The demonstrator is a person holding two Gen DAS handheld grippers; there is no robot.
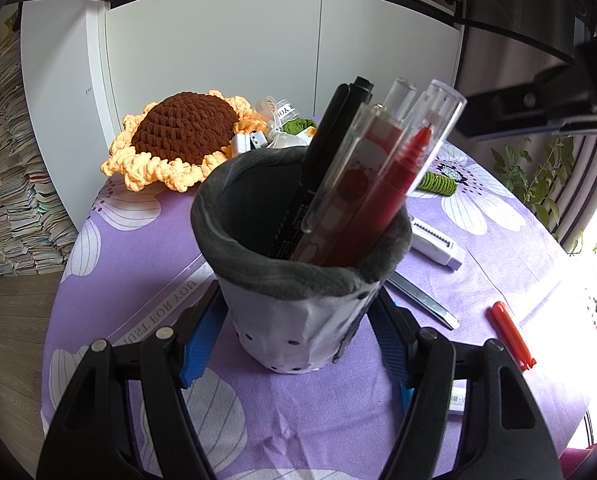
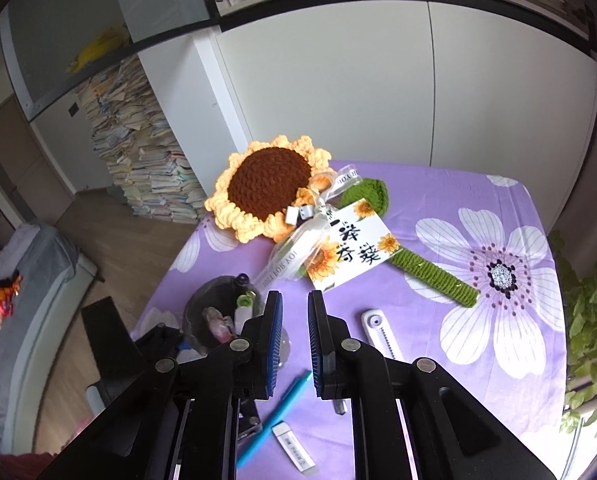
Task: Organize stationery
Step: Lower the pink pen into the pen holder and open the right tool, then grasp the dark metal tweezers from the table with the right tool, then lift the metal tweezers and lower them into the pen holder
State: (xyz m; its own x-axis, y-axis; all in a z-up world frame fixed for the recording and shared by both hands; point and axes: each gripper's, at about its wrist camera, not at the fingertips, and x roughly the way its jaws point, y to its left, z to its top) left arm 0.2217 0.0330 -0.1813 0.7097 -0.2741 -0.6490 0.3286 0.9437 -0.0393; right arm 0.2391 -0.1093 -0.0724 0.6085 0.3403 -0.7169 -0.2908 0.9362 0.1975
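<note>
Left wrist first: my left gripper (image 1: 298,336) has its jaws spread around the base of the pen holder (image 1: 298,280), a soft grey-lined cup standing upright on the table (image 1: 138,280); the pads sit at either side, and I cannot tell whether they press it. Inside lean a black marker (image 1: 330,148), clear pens (image 1: 346,184) and a red pen (image 1: 394,184), tops tilted to the right. Loose items lie right of the cup: a white correction tape (image 1: 438,244), a metal blade (image 1: 422,300), a red cap (image 1: 512,336).

Right wrist next: my right gripper (image 2: 294,340) hangs above the table, jaws narrowly parted and holding nothing. A blue pen (image 2: 274,420) lies directly below and between them, long axis running from near left to far right. A white eraser (image 2: 294,446) sits just beside it. I judge the right hand nearer, needing only a descent.

Surroundings: purple flowered cloth, crochet sunflower (image 2: 266,188) with card (image 2: 350,244), white cabinets (image 2: 338,80), stacked books (image 2: 138,152).
</note>
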